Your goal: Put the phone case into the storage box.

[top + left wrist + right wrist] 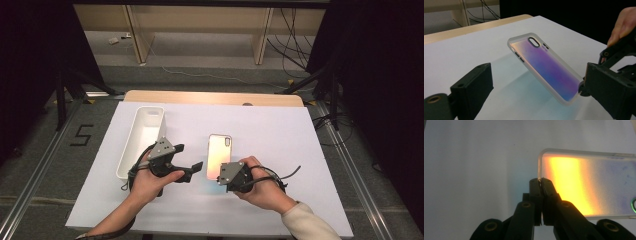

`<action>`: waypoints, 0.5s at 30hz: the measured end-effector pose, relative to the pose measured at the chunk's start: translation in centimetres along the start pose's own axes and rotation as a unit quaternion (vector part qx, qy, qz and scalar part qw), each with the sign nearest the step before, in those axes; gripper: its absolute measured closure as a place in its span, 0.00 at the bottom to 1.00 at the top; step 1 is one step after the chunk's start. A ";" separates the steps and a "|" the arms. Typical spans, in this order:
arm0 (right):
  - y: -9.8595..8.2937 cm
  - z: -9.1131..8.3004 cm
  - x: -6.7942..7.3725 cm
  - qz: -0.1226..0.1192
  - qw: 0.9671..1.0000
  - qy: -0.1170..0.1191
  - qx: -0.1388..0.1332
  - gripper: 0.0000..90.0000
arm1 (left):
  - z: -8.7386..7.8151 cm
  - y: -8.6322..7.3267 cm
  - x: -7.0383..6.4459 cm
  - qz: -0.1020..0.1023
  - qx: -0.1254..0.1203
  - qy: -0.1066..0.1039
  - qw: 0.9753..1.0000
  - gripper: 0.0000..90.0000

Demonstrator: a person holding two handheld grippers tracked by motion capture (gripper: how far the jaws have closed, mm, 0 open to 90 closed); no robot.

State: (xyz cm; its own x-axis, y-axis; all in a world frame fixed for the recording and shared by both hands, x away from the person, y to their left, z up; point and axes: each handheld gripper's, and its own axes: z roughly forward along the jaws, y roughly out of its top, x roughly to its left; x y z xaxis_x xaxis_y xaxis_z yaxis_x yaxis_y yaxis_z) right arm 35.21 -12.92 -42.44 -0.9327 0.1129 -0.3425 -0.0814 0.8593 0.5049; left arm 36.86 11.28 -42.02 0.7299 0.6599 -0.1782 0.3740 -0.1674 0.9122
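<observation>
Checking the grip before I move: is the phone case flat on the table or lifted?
Lifted: the phone case tilts above its shadow, its bottom edge pinched by the right gripper.

My high view looks forward and down over the whole bench. My left gripper view sits low and close, facing the case all three share; my right view nearly touches it.

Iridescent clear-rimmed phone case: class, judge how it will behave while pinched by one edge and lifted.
The iridescent clear-rimmed phone case looks thin and hollow, so probably light. Held tilted by the right claw at one rim only, it may flex or swing slightly. Its glossy surface suggests it could slip from a narrow pinch.
</observation>
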 end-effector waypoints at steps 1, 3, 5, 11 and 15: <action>0.0 0.0 0.0 -0.003 1.000 0.000 -0.002 0.99 | 0.2 0.1 0.0 -0.004 0.000 0.003 1.000 0.11; 0.0 -0.1 0.0 -0.004 1.000 0.000 -0.004 0.99 | 0.4 0.4 0.2 -0.005 0.002 0.001 1.000 0.12; 0.0 -0.2 0.1 -0.004 1.000 -0.001 -0.003 0.99 | 0.7 0.6 0.3 -0.010 0.002 0.004 1.000 0.12; 0.1 -0.3 0.2 -0.007 1.000 -0.004 -0.004 0.99 | 1.7 0.9 0.9 -0.025 0.011 0.006 1.000 0.17; 0.3 -0.2 0.4 -0.009 1.000 0.000 -0.005 0.99 | 2.4 1.0 1.0 -0.036 0.019 0.006 0.999 0.17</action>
State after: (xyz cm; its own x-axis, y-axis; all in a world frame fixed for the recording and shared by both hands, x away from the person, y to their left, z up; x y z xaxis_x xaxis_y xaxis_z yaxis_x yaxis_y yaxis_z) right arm 34.74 -12.75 -42.25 -0.9313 0.0970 -0.3510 -0.1016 0.8564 0.5063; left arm 39.38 10.02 -42.20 0.6935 0.6798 -0.2385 0.4472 -0.1467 0.8823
